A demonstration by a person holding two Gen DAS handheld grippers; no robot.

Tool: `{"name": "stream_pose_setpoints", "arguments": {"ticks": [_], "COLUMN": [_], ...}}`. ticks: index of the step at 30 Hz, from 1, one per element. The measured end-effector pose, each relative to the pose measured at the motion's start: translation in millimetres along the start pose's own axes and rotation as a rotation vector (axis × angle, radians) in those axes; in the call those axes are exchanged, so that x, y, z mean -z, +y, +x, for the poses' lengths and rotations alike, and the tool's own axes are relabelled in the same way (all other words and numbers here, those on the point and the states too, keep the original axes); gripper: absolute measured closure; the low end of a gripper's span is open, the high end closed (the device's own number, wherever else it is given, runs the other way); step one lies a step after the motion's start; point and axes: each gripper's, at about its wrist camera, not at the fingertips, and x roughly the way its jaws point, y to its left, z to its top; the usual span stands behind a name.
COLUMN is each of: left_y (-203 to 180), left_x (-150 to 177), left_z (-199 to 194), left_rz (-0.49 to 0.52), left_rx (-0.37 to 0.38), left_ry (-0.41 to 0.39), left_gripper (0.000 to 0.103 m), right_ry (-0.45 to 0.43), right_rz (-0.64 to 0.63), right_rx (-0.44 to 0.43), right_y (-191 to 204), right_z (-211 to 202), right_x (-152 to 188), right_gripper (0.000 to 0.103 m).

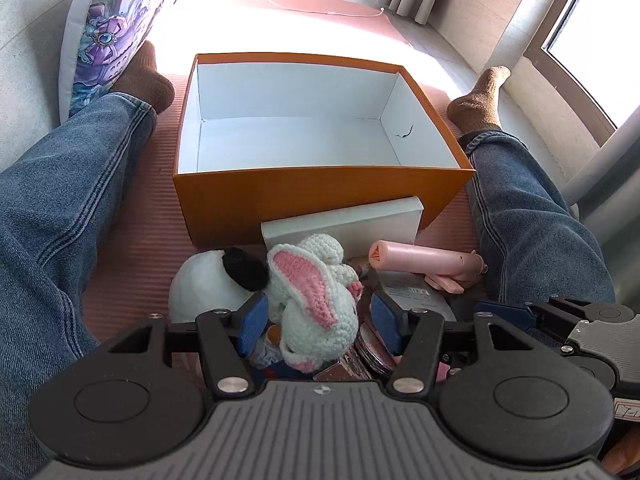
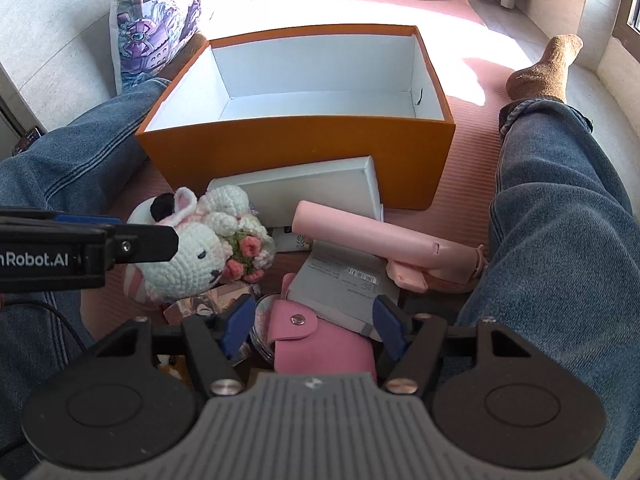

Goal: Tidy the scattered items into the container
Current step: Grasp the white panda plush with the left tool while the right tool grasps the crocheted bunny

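Note:
An orange box (image 1: 320,196) (image 2: 300,152) with a bare white inside stands on the pink mat. Just in front of it lies a heap of items. My left gripper (image 1: 320,318) straddles a white and pink crochet bunny (image 1: 316,300) (image 2: 188,256). Its left pad touches the bunny, while a gap shows at the right pad. My right gripper (image 2: 316,326) is open over a pink snap wallet (image 2: 320,340), which lies between its blue pads. A pink tube-shaped gadget (image 1: 424,260) (image 2: 380,240), a white flat box (image 1: 348,224) (image 2: 312,192) and a grey labelled carton (image 2: 340,280) lie beyond.
A person's legs in jeans (image 1: 60,220) (image 1: 532,220) flank the box and the heap on both sides. A round white plush (image 1: 200,284) sits left of the bunny. A printed cushion (image 1: 108,28) leans at the back left. A window frame (image 1: 580,60) stands at the right.

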Motion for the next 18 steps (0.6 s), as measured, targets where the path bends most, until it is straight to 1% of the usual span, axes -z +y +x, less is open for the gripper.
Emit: {"name": "stream_pose_setpoints", "arguments": {"ticks": [3, 6, 8, 9, 14, 16, 18], "left_y": [13, 29, 37, 41, 44, 45, 47], "left_x": [-11, -18, -19, -19, -12, -9, -6], "left_z": [1, 2, 7, 11, 32, 41, 49], "left_rz": [0.007, 0.016, 0.028, 0.040, 0.093, 0.095, 0.088], "left_rx": [-0.081, -0.128, -0.153, -0.162, -0.143, -0.150, -0.138], "left_ry": [0.018, 0.040, 0.058, 0.074, 0.157, 0.182, 0.202], "left_gripper": [0.036, 0.036, 0.036, 0.036, 0.035, 0.035, 0.035], "right_ry": [-0.007, -0.015, -0.021, -0.022, 0.007, 0.028, 0.049], "right_rz": [0.026, 0.027, 0.030, 0.034, 0.042, 0.047, 0.049], "right_rx": [-0.036, -0.060, -0.075, -0.085, -0.140, -0.145, -0.147], "right_y": [2, 10, 16, 20, 33, 37, 38], "right_z": [4, 8, 10, 12, 27, 34, 42], "right_x": [-10, -22, -30, -34, -50, -54, -57], "right_gripper": [0.034, 0.032, 0.026, 0.026, 0.025, 0.025, 0.025]}}
